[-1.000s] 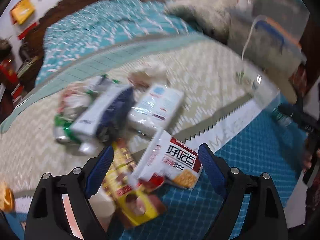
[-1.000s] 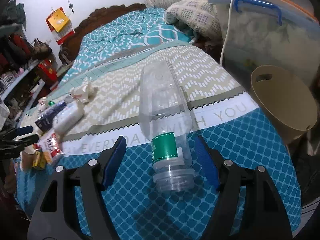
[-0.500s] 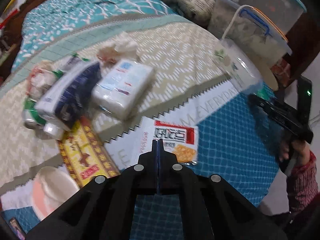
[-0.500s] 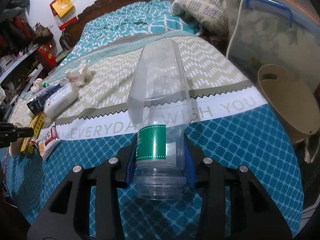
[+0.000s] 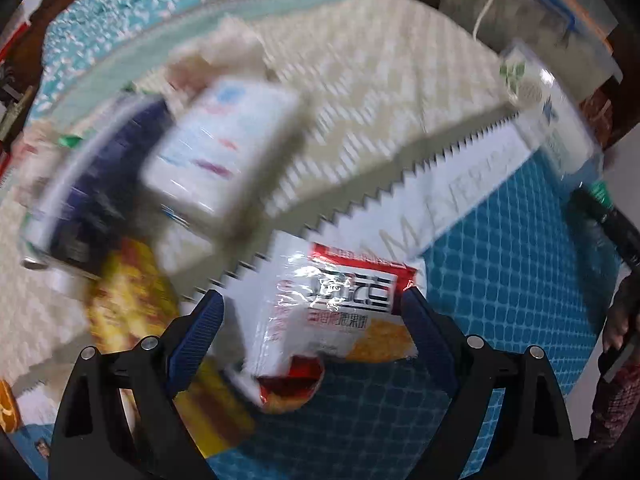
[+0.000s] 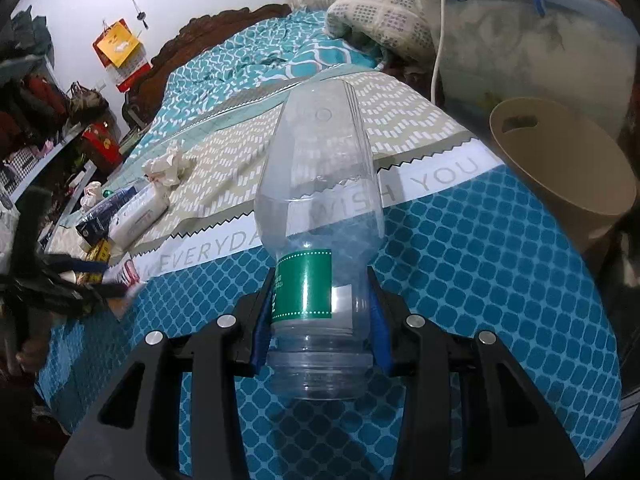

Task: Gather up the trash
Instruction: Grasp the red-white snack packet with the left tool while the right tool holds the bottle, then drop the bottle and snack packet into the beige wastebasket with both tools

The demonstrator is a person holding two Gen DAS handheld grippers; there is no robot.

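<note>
My right gripper (image 6: 318, 312) is shut on a clear plastic bottle (image 6: 320, 216) with a green label, held above the bed; the bottle also shows in the left wrist view (image 5: 548, 116). My left gripper (image 5: 312, 314) is open, its blue pads on either side of a white and red cracker wrapper (image 5: 332, 312) on the blue quilt. The view is blurred. Behind it lie a white tissue pack (image 5: 220, 148), a dark blue pack (image 5: 92, 176) and a yellow wrapper (image 5: 132, 292).
A beige waste bin (image 6: 560, 176) stands at the bed's right side, before a clear storage box (image 6: 520, 40). Crumpled tissue (image 6: 164, 166) lies on the beige quilt band. A pillow (image 6: 376, 12) lies further back. Shelves with clutter stand at the left (image 6: 48, 120).
My left gripper was shut half a second ago and is now open around the cracker wrapper, closer to it. My right gripper closed on the bottle and lifted it slightly.
</note>
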